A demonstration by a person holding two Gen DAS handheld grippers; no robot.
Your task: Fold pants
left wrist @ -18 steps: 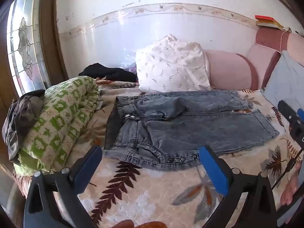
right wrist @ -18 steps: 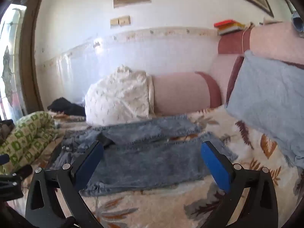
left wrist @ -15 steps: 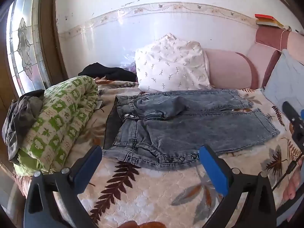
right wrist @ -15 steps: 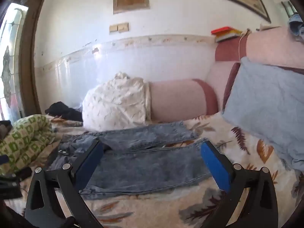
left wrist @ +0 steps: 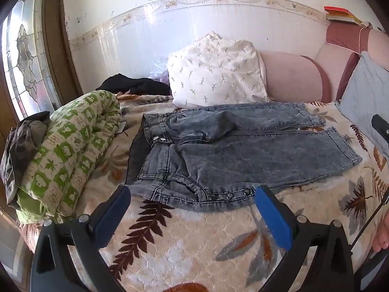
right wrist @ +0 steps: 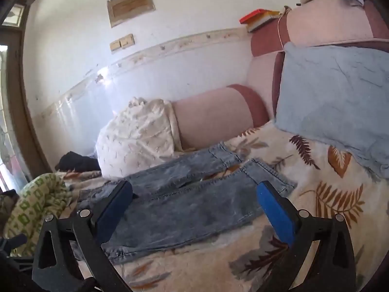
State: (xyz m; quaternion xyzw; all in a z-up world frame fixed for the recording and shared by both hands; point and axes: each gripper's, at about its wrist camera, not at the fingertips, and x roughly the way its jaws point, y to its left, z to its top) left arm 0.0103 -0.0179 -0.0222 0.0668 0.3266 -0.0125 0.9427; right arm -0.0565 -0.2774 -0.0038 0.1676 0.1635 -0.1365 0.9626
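Observation:
Grey-blue denim pants (left wrist: 233, 150) lie spread flat on the leaf-patterned bedspread (left wrist: 184, 248), waistband to the left and both legs running right. My left gripper (left wrist: 192, 194) hovers open above the near edge of the waistband, with nothing between its blue pads. In the right wrist view the same pants (right wrist: 184, 206) stretch across the bed. There my right gripper (right wrist: 194, 189) stands open above the leg ends, touching nothing. A part of the right gripper (left wrist: 379, 127) shows at the right edge of the left wrist view.
A rolled green-patterned quilt (left wrist: 70, 153) lies left of the pants. A white pillow (left wrist: 216, 73), a pink bolster (left wrist: 291, 77) and a black garment (left wrist: 133, 86) line the back wall. A grey-blue pillow (right wrist: 338, 102) leans at the right. A person's fingers (left wrist: 383, 236) show low at the right.
The left gripper has stayed nearly still over the waistband. The right gripper's view has tilted and shifted towards the leg ends. Both stay open.

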